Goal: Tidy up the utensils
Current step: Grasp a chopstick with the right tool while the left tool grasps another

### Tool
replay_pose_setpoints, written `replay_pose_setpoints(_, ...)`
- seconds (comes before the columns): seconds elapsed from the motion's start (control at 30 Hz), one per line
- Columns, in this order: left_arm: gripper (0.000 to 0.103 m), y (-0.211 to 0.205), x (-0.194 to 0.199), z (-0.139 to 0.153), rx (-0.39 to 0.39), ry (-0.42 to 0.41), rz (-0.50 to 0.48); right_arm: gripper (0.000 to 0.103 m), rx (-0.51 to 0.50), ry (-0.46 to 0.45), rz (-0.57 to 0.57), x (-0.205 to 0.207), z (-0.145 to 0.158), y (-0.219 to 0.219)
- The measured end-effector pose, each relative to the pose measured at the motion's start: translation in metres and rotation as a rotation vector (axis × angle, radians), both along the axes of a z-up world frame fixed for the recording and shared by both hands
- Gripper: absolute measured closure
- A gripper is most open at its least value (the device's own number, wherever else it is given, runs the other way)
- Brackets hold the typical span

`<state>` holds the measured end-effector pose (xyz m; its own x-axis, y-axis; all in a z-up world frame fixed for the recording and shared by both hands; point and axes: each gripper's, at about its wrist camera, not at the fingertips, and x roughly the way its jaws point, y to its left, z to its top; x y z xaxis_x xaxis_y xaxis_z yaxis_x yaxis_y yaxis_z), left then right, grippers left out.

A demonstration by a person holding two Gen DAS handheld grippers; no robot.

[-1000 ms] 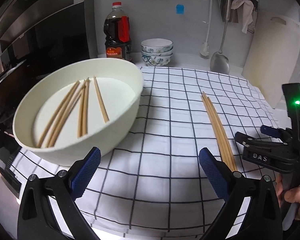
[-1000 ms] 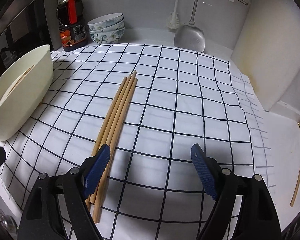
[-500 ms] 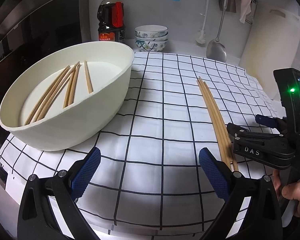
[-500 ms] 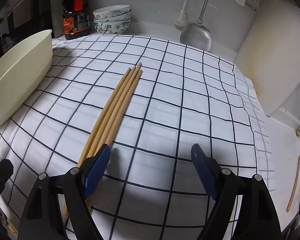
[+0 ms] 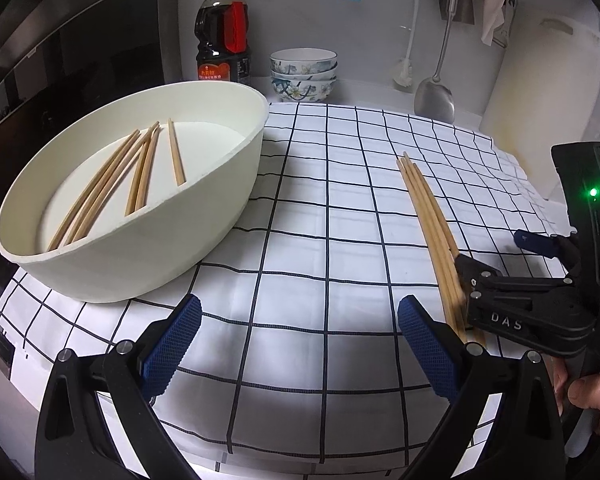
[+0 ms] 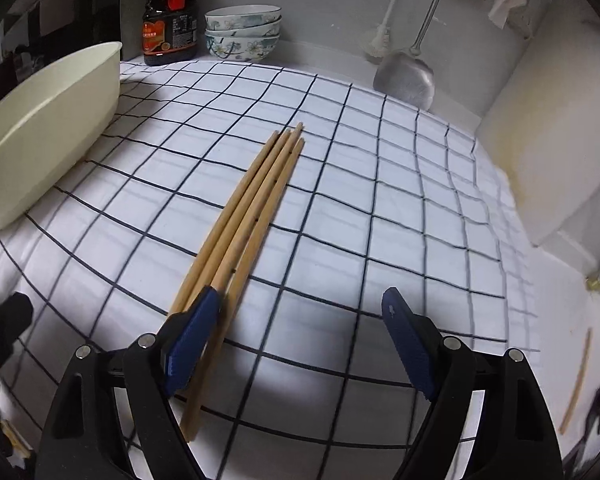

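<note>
Several wooden chopsticks (image 6: 256, 204) lie side by side on the checked cloth (image 6: 380, 208); they also show in the left wrist view (image 5: 428, 216). My right gripper (image 6: 300, 340) is open, low over their near ends, its left finger (image 6: 192, 332) over them. It shows at the right of the left wrist view (image 5: 512, 276). My left gripper (image 5: 300, 352) is open and empty above the cloth (image 5: 300, 216), in front of a cream oval basin (image 5: 204, 216) that holds several more chopsticks (image 5: 112, 184). The basin shows at the left in the right wrist view (image 6: 48, 140).
At the back stand a soy sauce bottle (image 5: 222, 32), stacked patterned bowls (image 5: 303, 74), a hanging metal spatula (image 5: 434, 96) and a white cutting board (image 5: 540, 88). One stray chopstick (image 6: 576, 380) lies on the counter right of the cloth. A dark stove area is at the left.
My right gripper has moved forward and down over the near ends of the loose chopsticks. My left gripper has drawn back and turned right, so the basin sits further left.
</note>
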<state>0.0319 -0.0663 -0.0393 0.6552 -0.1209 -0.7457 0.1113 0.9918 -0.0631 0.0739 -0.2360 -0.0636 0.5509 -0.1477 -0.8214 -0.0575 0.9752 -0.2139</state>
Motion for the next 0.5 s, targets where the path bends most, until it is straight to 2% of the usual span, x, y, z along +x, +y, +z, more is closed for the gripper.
replay_pose_setpoints(0.03,0.006,0.0,0.0,0.0,0.002,0.0,0.001,0.024,-0.026,0.019,0.013,0.001,-0.003,0.003)
replay_pose_setpoints(0.2,0.006,-0.005,0.005,-0.003,0.005,0.012,0.0,0.024,-0.029,0.008,-0.006,0.002,-0.006,-0.005)
replay_pose_setpoints(0.5,0.006,-0.038,0.017,-0.005,0.028,0.013,-0.039,0.024,0.019,-0.003,-0.102,0.003,-0.006,-0.063)
